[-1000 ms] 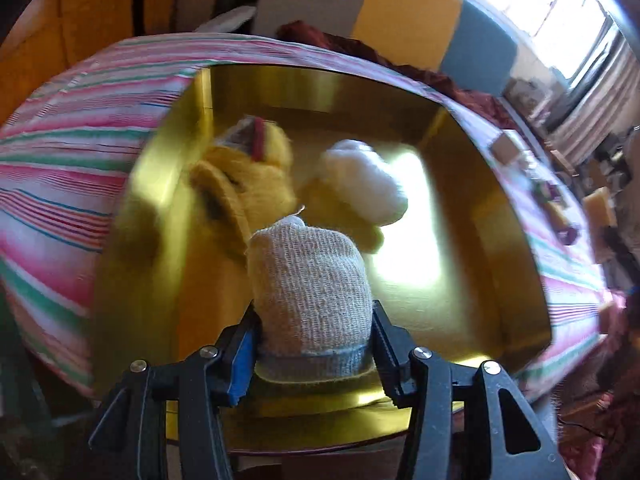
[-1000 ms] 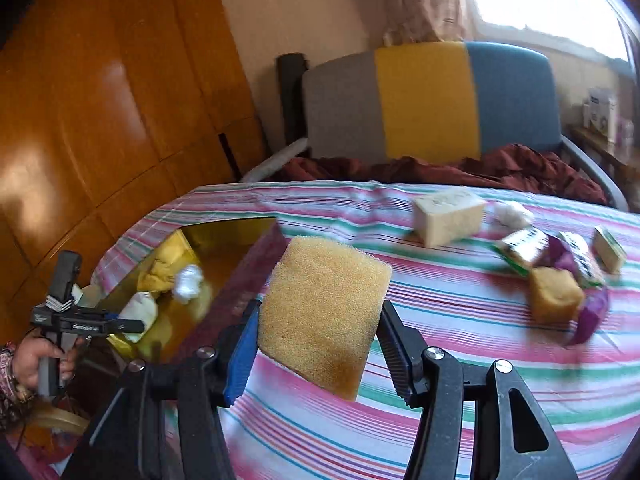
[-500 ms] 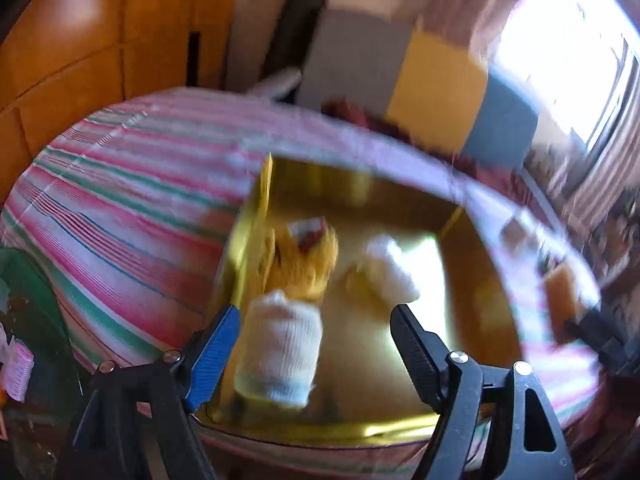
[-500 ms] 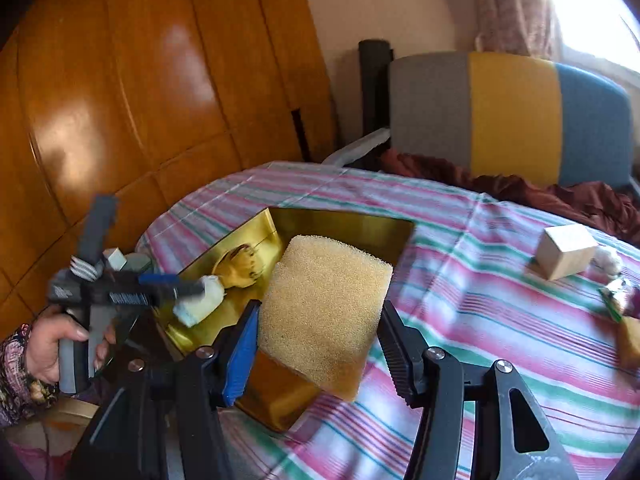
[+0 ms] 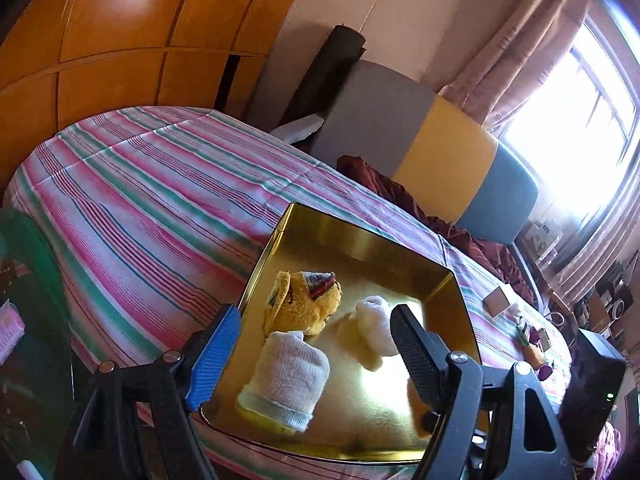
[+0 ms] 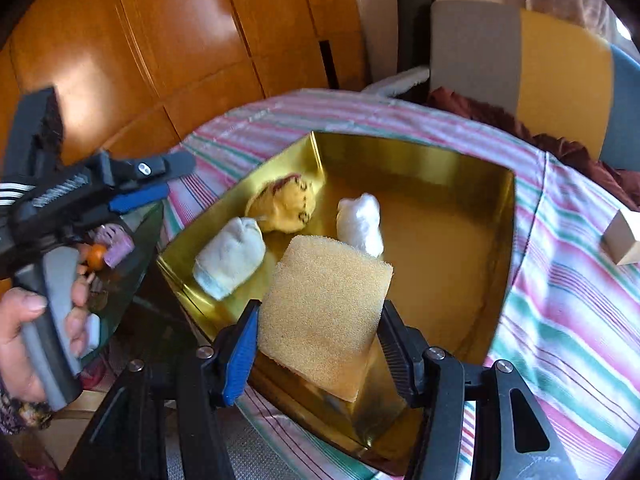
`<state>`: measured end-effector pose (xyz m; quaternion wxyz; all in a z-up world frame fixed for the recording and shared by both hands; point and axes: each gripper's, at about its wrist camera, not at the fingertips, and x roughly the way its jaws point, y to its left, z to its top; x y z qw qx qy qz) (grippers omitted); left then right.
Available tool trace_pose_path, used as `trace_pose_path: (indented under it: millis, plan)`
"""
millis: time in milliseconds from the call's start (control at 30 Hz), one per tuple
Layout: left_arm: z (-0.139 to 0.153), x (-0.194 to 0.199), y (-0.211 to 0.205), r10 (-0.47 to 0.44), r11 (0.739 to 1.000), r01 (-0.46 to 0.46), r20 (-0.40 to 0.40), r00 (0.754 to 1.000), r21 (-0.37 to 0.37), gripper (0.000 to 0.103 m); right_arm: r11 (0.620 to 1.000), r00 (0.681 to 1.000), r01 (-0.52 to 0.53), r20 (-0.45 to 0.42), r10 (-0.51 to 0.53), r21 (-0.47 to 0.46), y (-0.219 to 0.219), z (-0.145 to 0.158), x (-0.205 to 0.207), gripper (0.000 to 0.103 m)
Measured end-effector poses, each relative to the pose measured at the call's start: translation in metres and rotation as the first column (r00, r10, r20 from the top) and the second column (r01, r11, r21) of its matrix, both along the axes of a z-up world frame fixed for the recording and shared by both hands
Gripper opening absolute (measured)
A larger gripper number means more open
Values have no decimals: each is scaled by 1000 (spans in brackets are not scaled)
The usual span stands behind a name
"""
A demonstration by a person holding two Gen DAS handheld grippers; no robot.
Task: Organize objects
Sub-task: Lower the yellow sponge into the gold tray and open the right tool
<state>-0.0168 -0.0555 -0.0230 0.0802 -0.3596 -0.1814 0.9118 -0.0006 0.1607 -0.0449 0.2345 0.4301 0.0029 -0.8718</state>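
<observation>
Sponge (image 6: 324, 312) clamped between right gripper (image 6: 318, 344) pads, over near corner of gold tray (image 6: 496, 280).

Left gripper (image 5: 310, 354) spread wide, holding nothing, raised above tray's near side. Inside tray: rolled white sock (image 5: 288, 380) near front edge, yellow plush toy (image 5: 302, 300) just behind it, white fluffy piece (image 5: 374, 328) beside both. Tray resting on striped tablecloth (image 5: 160, 200). Wooden block (image 6: 624, 236) well apart, on cloth at right. Left hand (image 6: 20, 344) wrapped around gripper handle.
</observation>
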Motion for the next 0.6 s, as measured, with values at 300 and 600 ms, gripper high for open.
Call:
trace_pose_path:
  millis: [300, 600]
  plan:
    - [4, 2, -18, 70, 997, -70, -20, 997, 38, 79, 999, 998, 12, 59, -10, -39, -30, -12, -29, 61]
    - [3, 4, -21, 81, 995, -80, -18, 997, 52, 79, 995, 999, 29, 47, -24, -98, -35, -12, -25, 89]
